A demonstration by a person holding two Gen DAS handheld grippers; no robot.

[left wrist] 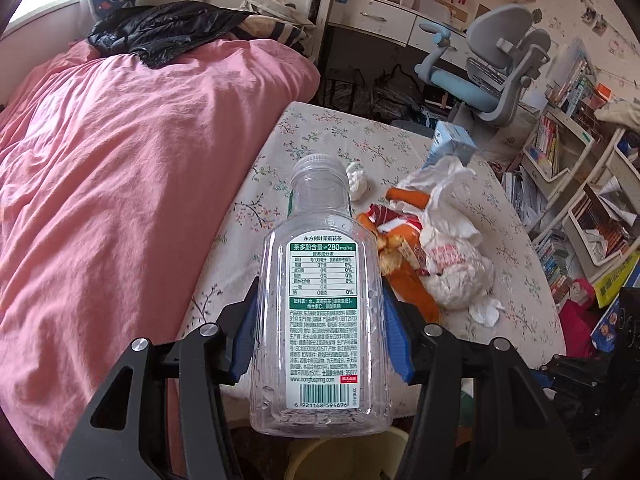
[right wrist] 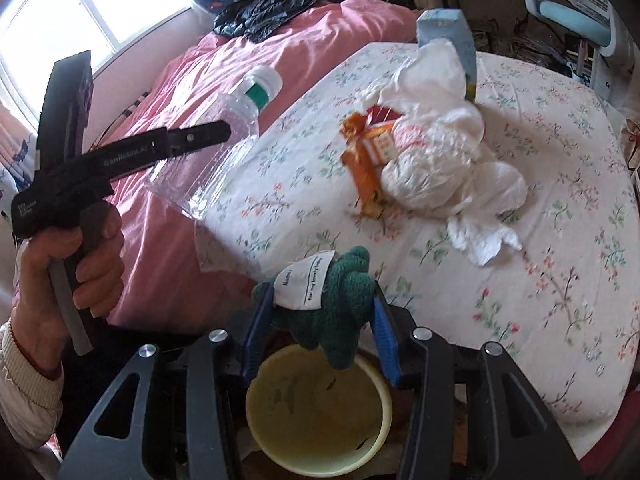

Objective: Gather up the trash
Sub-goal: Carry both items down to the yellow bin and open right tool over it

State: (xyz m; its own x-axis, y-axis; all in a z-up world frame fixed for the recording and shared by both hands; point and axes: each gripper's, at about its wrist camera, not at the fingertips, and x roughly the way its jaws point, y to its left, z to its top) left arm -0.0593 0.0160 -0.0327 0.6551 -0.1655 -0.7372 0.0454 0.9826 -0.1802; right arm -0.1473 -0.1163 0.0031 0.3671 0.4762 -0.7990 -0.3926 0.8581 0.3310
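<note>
L gripper (left wrist: 320, 320) pinching bottle (left wrist: 322, 280) past table (right wrist: 520, 280) edge | R gripper (right wrist: 320, 320) pinching green cloth (right wrist: 344, 308) over bin (right wrist: 320, 408)

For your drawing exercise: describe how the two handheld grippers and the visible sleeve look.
Both grippers, left and right, have black angular frames, silver round bolts and blue fingers. The left one's black pistol body carries white lettering. The sleeve is whitish ribbed knit.

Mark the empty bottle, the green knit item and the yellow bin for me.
Empty bottle (left wrist: 322, 308), left wrist view, on its label.
Green knit item (right wrist: 340, 300), right wrist view, on the knit below its white tag.
Yellow bin (right wrist: 256, 432), right wrist view, on its left rim.
</note>
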